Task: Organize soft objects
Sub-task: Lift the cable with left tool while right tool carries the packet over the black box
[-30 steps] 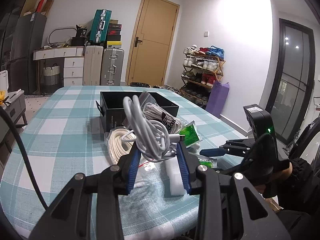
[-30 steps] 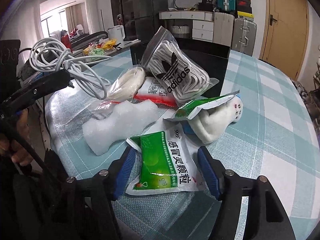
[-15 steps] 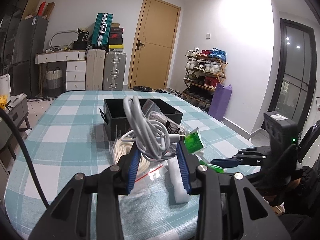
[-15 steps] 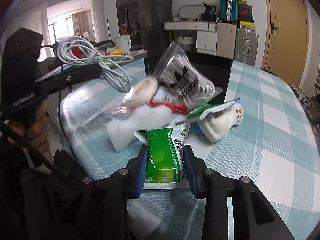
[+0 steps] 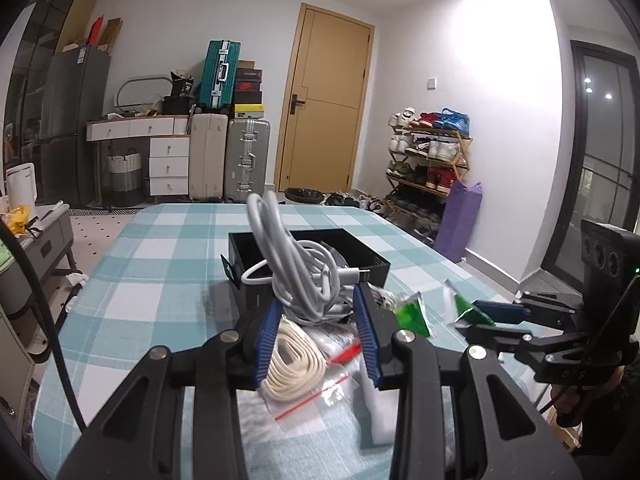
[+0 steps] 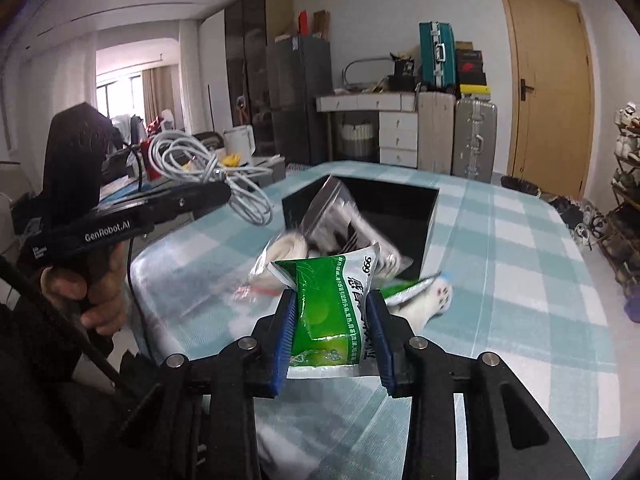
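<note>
Teal-and-white checked tablecloth (image 5: 168, 248), green-and-white packet (image 6: 334, 308), grey-white cable (image 5: 296, 276), black box (image 6: 404, 208)

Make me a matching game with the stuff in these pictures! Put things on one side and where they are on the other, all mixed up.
Things:
1. grey cable
2. green packet
3. cream rope
4. black box

Places:
A. standing on the checked tablecloth, behind the pile
B. squeezed in the right tongs
C. squeezed in the left tongs
D. lying on the table in a clear bag

Pairs: 1-C, 2-B, 3-D, 4-A
</note>
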Tool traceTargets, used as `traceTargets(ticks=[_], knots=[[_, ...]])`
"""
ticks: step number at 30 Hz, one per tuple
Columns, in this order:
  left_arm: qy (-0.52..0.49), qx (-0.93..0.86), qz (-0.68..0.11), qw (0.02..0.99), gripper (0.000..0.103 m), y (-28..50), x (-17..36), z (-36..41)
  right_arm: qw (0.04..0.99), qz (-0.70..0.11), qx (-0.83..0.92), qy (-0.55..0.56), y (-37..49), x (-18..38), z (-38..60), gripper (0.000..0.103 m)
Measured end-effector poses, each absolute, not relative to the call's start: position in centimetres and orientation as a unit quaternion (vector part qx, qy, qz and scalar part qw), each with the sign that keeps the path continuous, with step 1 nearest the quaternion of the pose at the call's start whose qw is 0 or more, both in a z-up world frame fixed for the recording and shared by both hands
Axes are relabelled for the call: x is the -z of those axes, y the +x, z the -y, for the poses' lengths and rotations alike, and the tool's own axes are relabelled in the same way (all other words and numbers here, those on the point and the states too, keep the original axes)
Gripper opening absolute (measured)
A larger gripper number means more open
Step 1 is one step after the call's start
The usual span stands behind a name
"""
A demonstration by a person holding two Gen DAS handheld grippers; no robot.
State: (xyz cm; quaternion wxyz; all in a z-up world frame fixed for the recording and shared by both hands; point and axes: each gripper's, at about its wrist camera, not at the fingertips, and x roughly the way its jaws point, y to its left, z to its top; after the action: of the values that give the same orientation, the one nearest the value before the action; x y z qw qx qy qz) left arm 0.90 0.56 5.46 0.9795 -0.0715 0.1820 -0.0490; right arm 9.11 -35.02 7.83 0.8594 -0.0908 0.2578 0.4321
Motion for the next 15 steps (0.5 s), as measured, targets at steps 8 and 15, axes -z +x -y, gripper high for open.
traceTargets(ticks=[8, 15], knots=[[-0.072, 0.027, -0.182, 0.98, 0.035, 2.8, -6.4, -1.3, 0.873, -0.236, -0.421, -0.075, 10.8, -10.0, 34.6, 0.035], [-0.084, 0.009, -0.182, 0.98, 0.035, 4.5, -6.8, -1.8, 0.88, -0.229, -0.413, -0.053, 12.2, -11.0, 33.7, 0.035]])
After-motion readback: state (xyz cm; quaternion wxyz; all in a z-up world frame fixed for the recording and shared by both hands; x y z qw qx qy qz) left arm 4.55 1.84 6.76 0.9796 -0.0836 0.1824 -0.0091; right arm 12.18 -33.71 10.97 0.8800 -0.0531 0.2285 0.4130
